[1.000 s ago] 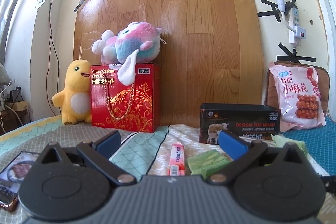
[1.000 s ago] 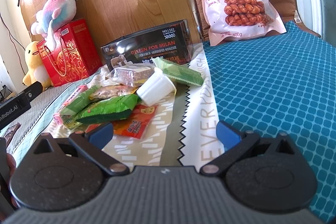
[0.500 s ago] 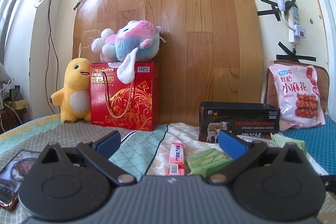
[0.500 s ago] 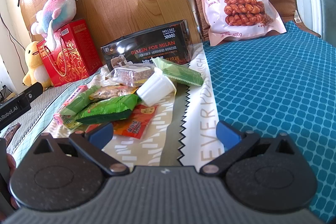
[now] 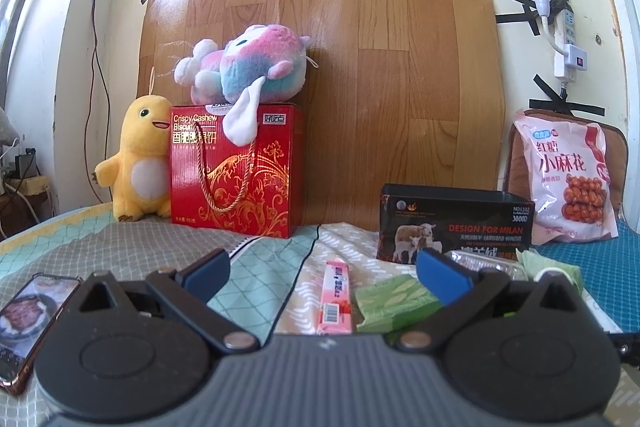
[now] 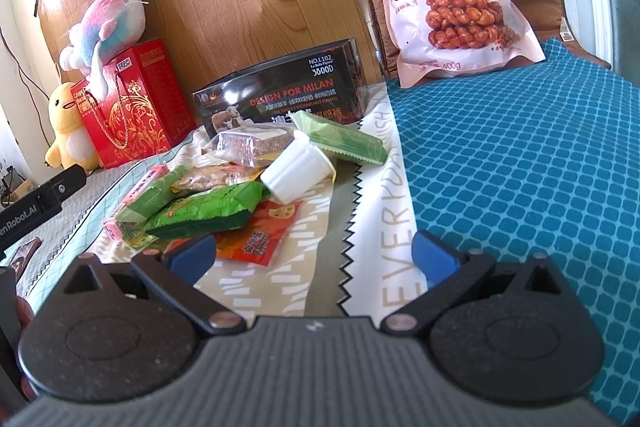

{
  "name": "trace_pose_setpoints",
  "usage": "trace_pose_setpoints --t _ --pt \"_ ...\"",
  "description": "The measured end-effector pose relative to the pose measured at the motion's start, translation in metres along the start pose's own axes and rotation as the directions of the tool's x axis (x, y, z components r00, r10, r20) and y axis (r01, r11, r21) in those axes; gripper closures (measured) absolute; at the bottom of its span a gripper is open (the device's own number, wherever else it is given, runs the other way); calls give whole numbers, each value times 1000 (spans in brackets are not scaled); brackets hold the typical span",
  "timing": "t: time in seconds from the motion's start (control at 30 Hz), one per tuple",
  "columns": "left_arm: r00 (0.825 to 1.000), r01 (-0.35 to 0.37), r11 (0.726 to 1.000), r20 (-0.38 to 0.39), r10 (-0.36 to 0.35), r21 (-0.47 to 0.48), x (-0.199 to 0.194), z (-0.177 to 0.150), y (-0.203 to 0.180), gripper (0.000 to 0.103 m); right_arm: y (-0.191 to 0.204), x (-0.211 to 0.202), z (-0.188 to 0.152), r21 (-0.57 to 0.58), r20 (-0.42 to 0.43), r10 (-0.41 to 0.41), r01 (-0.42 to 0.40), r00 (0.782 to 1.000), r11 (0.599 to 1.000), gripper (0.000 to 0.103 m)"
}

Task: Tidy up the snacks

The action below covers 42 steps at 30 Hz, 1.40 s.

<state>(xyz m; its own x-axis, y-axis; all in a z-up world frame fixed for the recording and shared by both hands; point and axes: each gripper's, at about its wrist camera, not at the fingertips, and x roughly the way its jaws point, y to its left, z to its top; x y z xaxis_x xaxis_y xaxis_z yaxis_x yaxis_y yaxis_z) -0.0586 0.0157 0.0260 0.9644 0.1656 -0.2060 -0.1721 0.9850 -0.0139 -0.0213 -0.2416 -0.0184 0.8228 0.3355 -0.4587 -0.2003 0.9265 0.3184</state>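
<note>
Wood-grain sheeting (image 5: 360, 67), taped to the wall with black strips, backs the left wrist view. Before it stands a glossy red gift box (image 5: 234, 171) lettered "Crispy Cashew Biscuit", with a gold cord handle; a pastel plush toy (image 5: 248, 63) lies on its top and a yellow plush duck (image 5: 138, 159) leans against its side. To the right sits a black box (image 5: 456, 227) reading "DESIGN FOR MILAN" and "3800D", with sheep pictured on it. A pink bag of twisted snacks (image 5: 568, 179) leans on a brown cushion. The left gripper (image 5: 324, 267) has its blue-padded jaws spread wide and holds nothing; between them on the patterned cloth lie a slim pink stick pack (image 5: 335, 295) with a barcode and a green wrapper (image 5: 394, 301). A phone (image 5: 24, 319) lies at the lower left.

From the right wrist view, the right gripper (image 6: 312, 257) is likewise wide open and empty, hovering near the snack pile. The pile lies in front of the black box (image 6: 280, 91): a ribbed white plastic cup (image 6: 298, 171) on its side, a crinkly green packet (image 6: 208, 207), an orange sachet (image 6: 264, 235), a clear-wrapped cracker pack (image 6: 248, 143), a flat green pack with a serrated edge (image 6: 344, 143), and the pink stick pack (image 6: 140, 191) at the pile's left edge. A white strip of cloth printed with pale capitals (image 6: 384, 211) borders a teal honeycomb-patterned mat (image 6: 520, 167). The pink bag (image 6: 444, 3) shows "400g". At the left edge is a black bar marked "enRobot.AI" (image 6: 40, 203).
</note>
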Motion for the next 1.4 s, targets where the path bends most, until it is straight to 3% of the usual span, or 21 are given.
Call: trace_pose_setpoints --t 1.4 --pt "999 16 1000 -37 -17 -27 3 1 3 0 -1 -1 0 12 11 -2 2 1000 1000 0"
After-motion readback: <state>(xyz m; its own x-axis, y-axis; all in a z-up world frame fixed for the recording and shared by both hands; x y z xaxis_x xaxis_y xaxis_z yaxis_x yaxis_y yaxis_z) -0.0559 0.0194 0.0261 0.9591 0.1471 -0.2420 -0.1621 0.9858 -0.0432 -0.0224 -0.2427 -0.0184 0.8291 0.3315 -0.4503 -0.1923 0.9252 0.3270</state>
